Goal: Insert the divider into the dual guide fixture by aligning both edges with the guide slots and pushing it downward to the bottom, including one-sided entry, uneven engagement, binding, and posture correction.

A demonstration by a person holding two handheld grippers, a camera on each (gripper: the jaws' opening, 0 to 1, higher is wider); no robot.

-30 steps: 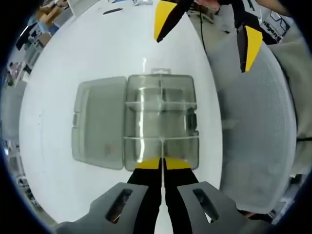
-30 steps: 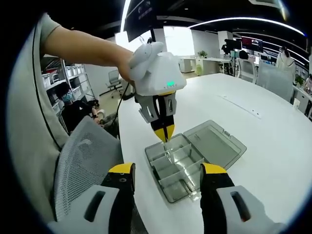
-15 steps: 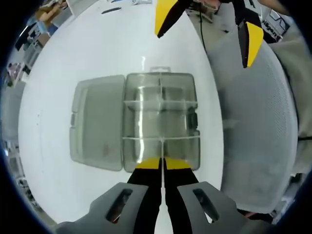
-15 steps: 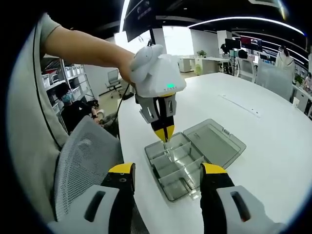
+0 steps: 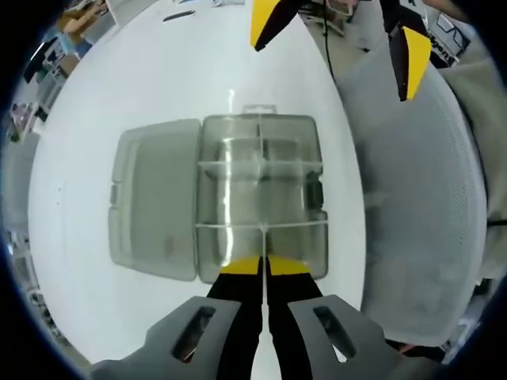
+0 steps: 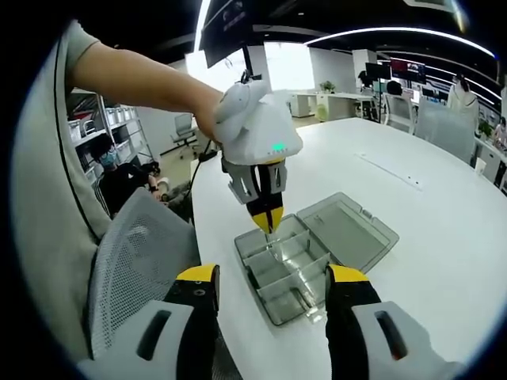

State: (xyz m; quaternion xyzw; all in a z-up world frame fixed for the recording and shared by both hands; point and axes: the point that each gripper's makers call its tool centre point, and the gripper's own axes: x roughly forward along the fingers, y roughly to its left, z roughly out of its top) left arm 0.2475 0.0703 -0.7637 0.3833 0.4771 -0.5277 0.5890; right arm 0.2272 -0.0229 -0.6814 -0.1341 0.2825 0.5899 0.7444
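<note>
My left tongs (image 5: 264, 266), pinched on the clear divider (image 5: 262, 228), hang directly above the open box (image 5: 261, 198). The divider's length crosses the box between its walls; my right tongs (image 6: 269, 289) wait agape nearby.

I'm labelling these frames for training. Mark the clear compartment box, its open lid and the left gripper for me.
clear compartment box (image 5: 261, 198), left gripper view, on a middle compartment's floor.
open lid (image 6: 348, 229), right gripper view, on the flat panel's middle.
left gripper (image 6: 266, 225), right gripper view, on the closed yellow tips.

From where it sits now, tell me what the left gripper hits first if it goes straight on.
The left gripper, jaws shut, points down at the clear box. It would probably meet the thin divider at its tips first, though contact may already exist.
</note>
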